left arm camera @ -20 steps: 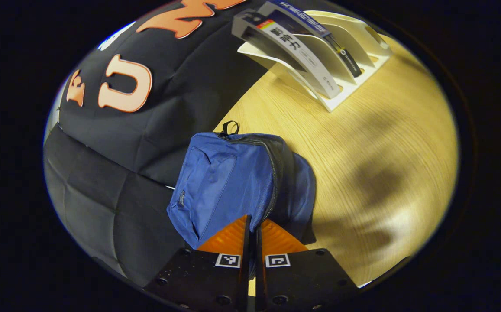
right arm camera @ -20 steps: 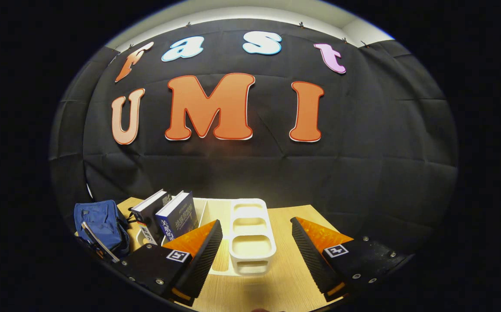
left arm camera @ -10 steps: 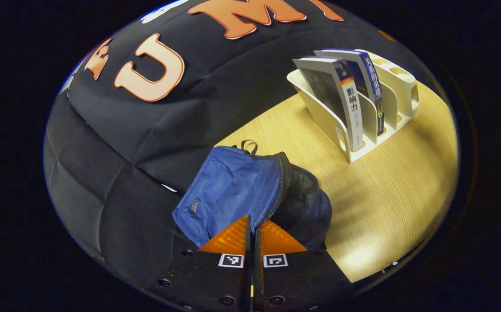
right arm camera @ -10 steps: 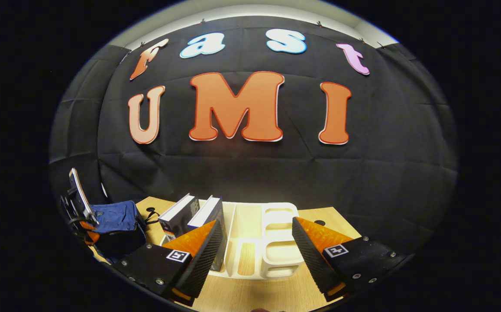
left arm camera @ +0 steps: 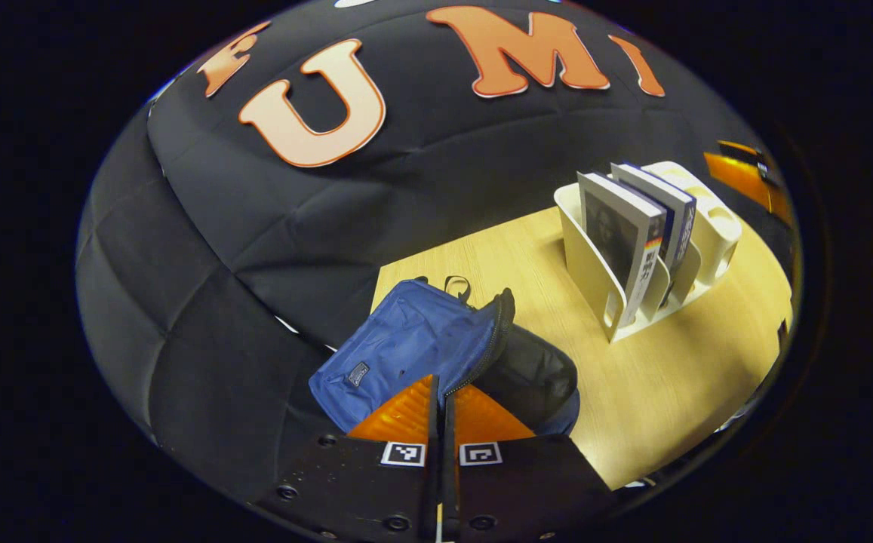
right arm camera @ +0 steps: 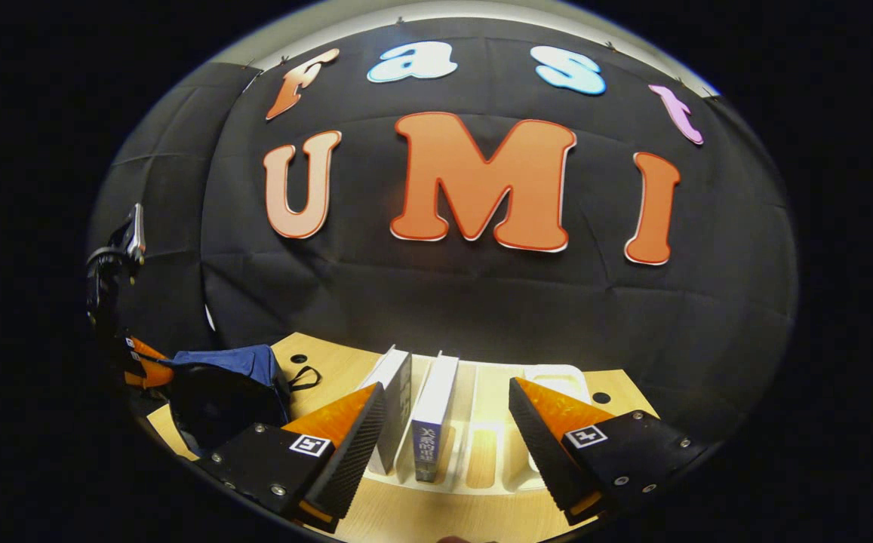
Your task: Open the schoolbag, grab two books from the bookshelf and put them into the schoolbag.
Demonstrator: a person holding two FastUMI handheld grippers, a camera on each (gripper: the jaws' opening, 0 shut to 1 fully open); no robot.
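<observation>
At 6 o'clock in the left gripper view, the left gripper (left arm camera: 442, 396) has its jaws pinched together on the zipper edge of the blue schoolbag (left arm camera: 413, 351), holding the flap up so that the dark lining gapes at about 5 o'clock from centre. The bag rests at the near-left corner of the wooden table (left arm camera: 677, 377), close against the black cloth wall. The opening step looks done, or all but done.

In the right gripper view, the right gripper (right arm camera: 447, 426) hangs at 6 o'clock with its jaws spread wide and nothing between them but air, lined up on the white bookshelf (right arm camera: 481, 445) just beyond. Two books stand upright in its slots: a dark-covered book (right arm camera: 395, 411) at about 7 o'clock and a blue-spined book (right arm camera: 432, 418) just beside it, near dead centre low. Neither is touched. Judged from this, the fetching has not begun; both books are yet to be lifted and carried to the bag, seen at 8 o'clock in this view.

The count: one schoolbag, one bookshelf, two books, two grippers. Farther off in the left gripper view the shelf sits at 3 o'clock, both books leaning in its near slots.
</observation>
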